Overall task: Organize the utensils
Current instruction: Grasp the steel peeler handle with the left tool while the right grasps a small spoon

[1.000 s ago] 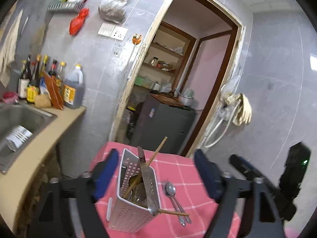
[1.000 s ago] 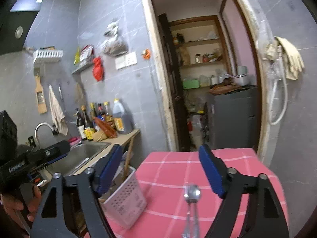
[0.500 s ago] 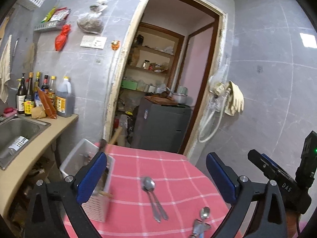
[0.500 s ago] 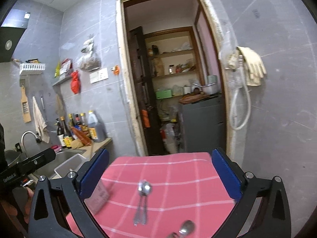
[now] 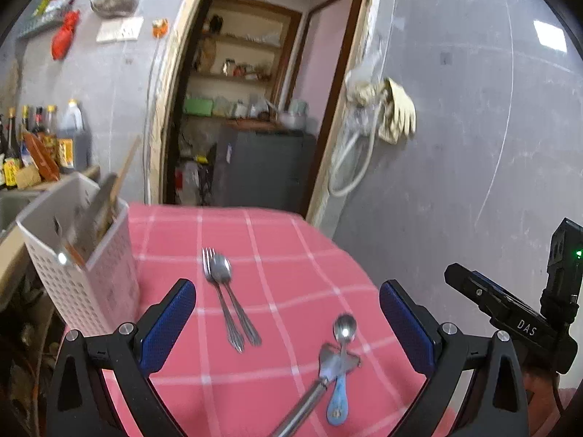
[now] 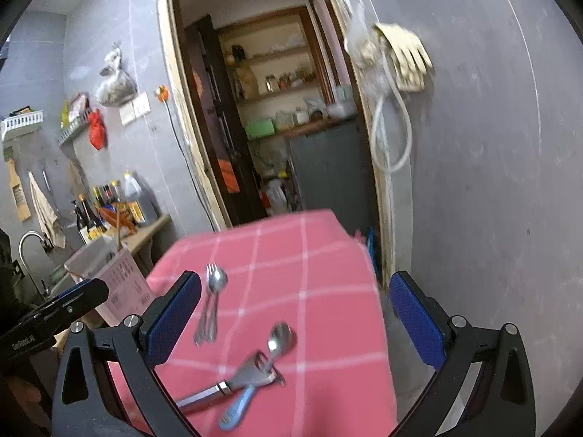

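Note:
A white perforated utensil basket (image 5: pixel 83 273) stands at the left edge of the pink checked table (image 5: pixel 291 255), holding a knife, chopsticks and other utensils. A fork and spoon pair (image 5: pixel 227 298) lies mid-table. A blue-handled spoon (image 5: pixel 340 360) lies crossed under a metal peeler-like tool (image 5: pixel 313 393) nearer me. My left gripper (image 5: pixel 288 324) is open and empty above these. My right gripper (image 6: pixel 295 320) is open and empty, over the blue-handled spoon (image 6: pixel 255 375) and the fork and spoon pair (image 6: pixel 211 302). The basket (image 6: pixel 113 276) shows at left.
A counter with sauce bottles (image 5: pixel 40 142) and a sink lies left of the table. A doorway with shelves and a grey cabinet (image 5: pixel 262 167) is behind. A hose and gloves (image 5: pixel 386 113) hang on the right wall. The table's far and right edges drop off.
Both grippers have pulled back from the basket and swung right and down. The loose utensils on the cloth now lie between the fingers in both views.

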`<state>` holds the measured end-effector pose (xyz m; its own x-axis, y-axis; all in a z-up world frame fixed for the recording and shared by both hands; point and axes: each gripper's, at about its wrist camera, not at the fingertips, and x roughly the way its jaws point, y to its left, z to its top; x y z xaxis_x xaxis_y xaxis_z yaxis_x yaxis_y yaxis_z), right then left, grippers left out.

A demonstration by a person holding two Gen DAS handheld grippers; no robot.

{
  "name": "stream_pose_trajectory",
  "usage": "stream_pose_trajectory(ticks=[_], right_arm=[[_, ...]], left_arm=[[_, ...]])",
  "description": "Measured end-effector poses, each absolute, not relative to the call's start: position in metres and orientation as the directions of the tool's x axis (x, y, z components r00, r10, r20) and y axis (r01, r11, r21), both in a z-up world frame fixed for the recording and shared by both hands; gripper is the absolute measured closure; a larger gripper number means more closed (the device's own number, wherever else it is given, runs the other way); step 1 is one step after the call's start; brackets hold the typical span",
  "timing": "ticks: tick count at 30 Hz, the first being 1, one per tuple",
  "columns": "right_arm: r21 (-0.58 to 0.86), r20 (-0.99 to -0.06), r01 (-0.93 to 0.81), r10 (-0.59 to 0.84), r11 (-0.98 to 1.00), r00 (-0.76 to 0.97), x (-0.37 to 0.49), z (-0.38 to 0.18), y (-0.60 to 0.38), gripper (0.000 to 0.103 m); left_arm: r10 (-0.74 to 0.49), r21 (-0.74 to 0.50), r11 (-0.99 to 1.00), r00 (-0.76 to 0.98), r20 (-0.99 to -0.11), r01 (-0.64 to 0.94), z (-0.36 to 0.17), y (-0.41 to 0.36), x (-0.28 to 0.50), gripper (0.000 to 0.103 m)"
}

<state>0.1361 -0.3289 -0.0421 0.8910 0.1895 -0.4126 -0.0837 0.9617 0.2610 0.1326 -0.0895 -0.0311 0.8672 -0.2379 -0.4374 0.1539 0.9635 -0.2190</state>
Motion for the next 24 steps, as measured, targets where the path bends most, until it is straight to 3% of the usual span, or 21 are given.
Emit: stream_pose_trajectory(ticks=[13, 16, 18, 24], right_arm=[[0.336, -0.573, -0.088, 0.277, 0.938, 0.771, 0.143, -0.119, -0.328, 0.002], [0.353, -0.591, -0.108, 0.311, 0.929, 0.744, 0.147, -0.129, -0.324, 0.009], [0.364, -0.606, -0.127, 0.338, 0.923, 0.720, 0.154, -0.134, -0.320, 0.021], [0.390, -0.639, -0.189, 0.413, 0.901, 0.649, 0.184, -0.146, -0.311, 0.046]], left_arm=[[-0.353, -0.282, 0.933, 0.722, -0.596, 0.224, -0.085, -0.094, 0.144, 0.001], [-0.399, -0.318, 0.915, 0.679, -0.616, 0.249, -0.093, -0.094, 0.149, 0.004], [-0.427, -0.340, 0.903, 0.634, -0.645, 0.262, -0.099, -0.098, 0.158, 0.017], [-0.480, -0.395, 0.877, 0.459, -0.747, 0.275, -0.128, -0.109, 0.180, 0.045]])
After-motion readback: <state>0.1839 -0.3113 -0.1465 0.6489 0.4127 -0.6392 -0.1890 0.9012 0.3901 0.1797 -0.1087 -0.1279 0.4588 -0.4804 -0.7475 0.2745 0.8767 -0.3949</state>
